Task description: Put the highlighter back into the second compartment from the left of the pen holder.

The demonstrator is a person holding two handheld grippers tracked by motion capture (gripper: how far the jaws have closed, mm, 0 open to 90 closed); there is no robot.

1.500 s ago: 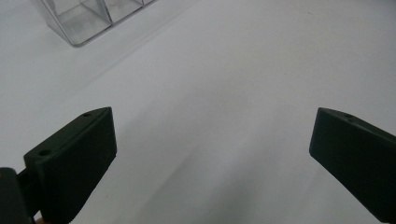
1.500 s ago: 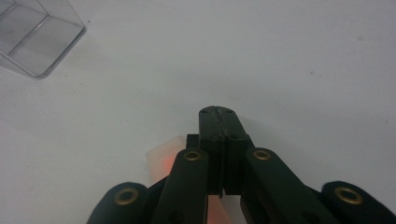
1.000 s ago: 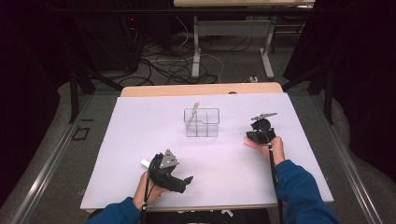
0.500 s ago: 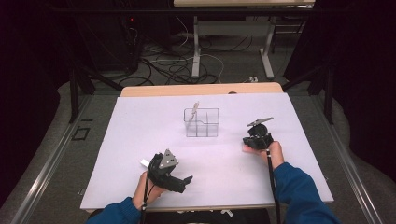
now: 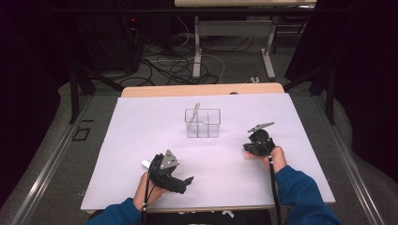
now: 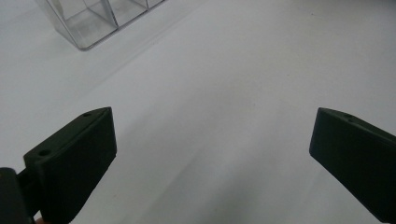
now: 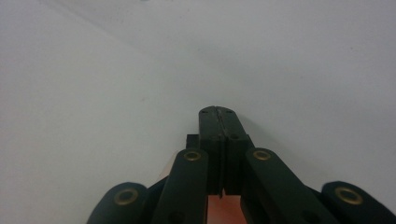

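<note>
A clear box (image 5: 202,123) with divided compartments stands at the middle of the white table (image 5: 141,136), and a thin pale stick (image 5: 195,110) leans out of its left back compartment. My left gripper (image 5: 187,182) rests near the front edge, left of centre, its jaws wide open with nothing between them. In the left gripper view those open jaws (image 6: 212,154) frame bare white table, with the clear box (image 6: 93,18) at the upper left. My right gripper (image 5: 248,149) is held right of the box. In the right gripper view its jaws (image 7: 218,116) are pressed together over bare table, holding nothing.
The wooden edge (image 5: 202,90) of the table shows behind the white sheet. Beyond it are metal desk legs (image 5: 197,51) and loose cables (image 5: 169,65) on a dark floor. Blue sleeves (image 5: 300,197) come in from the bottom edge.
The right gripper has moved a little nearer to the person and slightly left, away from the box's right side. The left gripper has stayed where it was.
</note>
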